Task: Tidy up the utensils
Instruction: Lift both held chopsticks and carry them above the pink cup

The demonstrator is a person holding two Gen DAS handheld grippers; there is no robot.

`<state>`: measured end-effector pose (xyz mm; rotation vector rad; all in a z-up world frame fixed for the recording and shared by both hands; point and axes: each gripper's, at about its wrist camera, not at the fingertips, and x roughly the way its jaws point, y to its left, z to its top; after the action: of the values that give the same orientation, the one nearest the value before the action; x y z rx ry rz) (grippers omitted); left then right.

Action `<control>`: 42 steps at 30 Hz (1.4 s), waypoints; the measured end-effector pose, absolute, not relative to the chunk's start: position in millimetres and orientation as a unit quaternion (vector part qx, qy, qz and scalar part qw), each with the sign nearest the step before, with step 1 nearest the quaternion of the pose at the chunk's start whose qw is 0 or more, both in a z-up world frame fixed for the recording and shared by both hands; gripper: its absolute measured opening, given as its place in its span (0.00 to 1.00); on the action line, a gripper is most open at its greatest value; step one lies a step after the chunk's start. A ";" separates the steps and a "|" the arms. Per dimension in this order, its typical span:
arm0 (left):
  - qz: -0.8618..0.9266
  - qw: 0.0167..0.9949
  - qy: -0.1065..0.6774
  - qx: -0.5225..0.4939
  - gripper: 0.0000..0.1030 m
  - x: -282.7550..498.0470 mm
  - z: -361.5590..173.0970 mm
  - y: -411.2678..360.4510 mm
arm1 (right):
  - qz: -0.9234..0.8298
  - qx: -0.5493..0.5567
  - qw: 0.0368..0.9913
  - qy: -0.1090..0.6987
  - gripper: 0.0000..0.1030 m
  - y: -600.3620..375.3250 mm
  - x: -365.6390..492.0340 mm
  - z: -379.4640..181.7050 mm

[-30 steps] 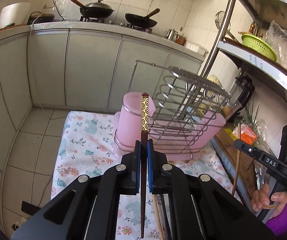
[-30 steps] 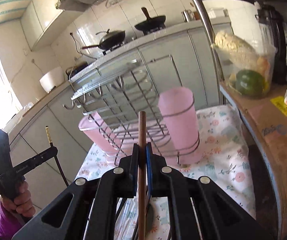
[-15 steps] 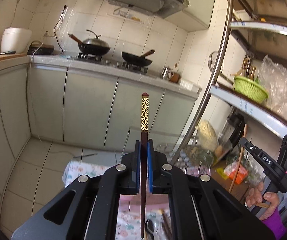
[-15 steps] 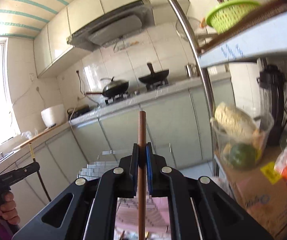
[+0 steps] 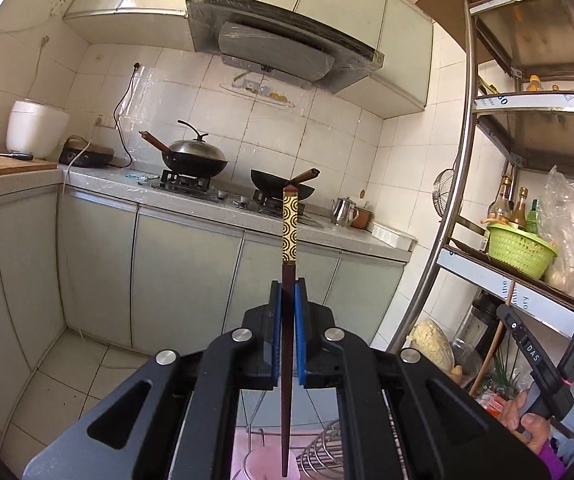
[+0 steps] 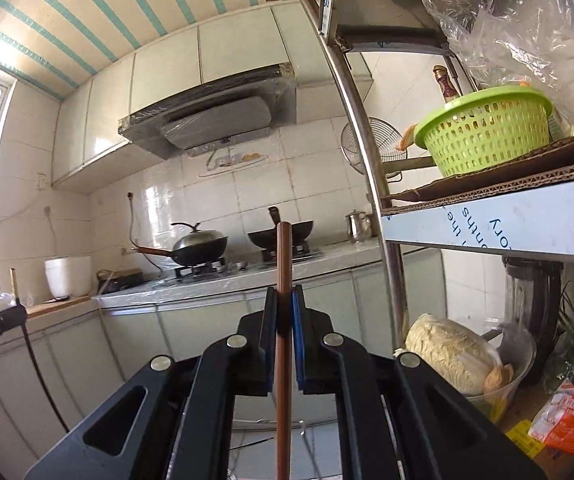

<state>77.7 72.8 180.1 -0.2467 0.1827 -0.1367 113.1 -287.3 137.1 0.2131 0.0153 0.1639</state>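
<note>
Tiled kitchen wall and stove fill both views, since I've tipped both tongs upright. My left gripper (image 5: 285, 300) pinches a dark patterned chopstick (image 5: 289, 276) vertically, tip over the pink cup (image 5: 265, 465), ready to drop in. My right gripper (image 6: 285, 306) clamps a plain brown chopstick (image 6: 283, 320) likewise.

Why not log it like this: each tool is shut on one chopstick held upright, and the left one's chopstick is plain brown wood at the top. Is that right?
Not quite. The left tool is shut on a dark chopstick with a gold patterned band near its top, as the left wrist view shows. The plain brown chopstick is in the right tool. Both are upright and clamped.
</note>
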 end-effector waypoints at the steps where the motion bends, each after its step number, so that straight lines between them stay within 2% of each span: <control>1: -0.066 0.986 0.093 -0.120 0.05 83.0 176.0 71.7 | 0.078 0.104 0.991 0.013 0.07 -286.3 119.1 131.2; 7: -0.061 0.983 0.133 -0.108 0.05 108.5 138.1 67.3 | 0.064 0.105 0.991 0.058 0.07 -286.8 144.6 93.3; 13: -0.060 0.972 0.202 -0.104 0.05 126.1 92.2 66.8 | 0.066 0.125 0.980 0.139 0.07 -292.1 161.7 49.5; 19: -0.069 0.959 0.249 -0.118 0.05 131.8 58.2 71.4 | 0.071 0.113 0.979 0.153 0.07 -284.3 154.2 45.6; 42: -0.069 0.958 0.263 -0.094 0.05 131.1 63.8 55.6 | 0.075 0.092 0.971 0.206 0.07 -272.7 153.8 51.8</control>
<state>131.1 55.6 63.8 -0.1904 0.5330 -0.1393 153.8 -272.7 51.8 0.1859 0.4165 0.1506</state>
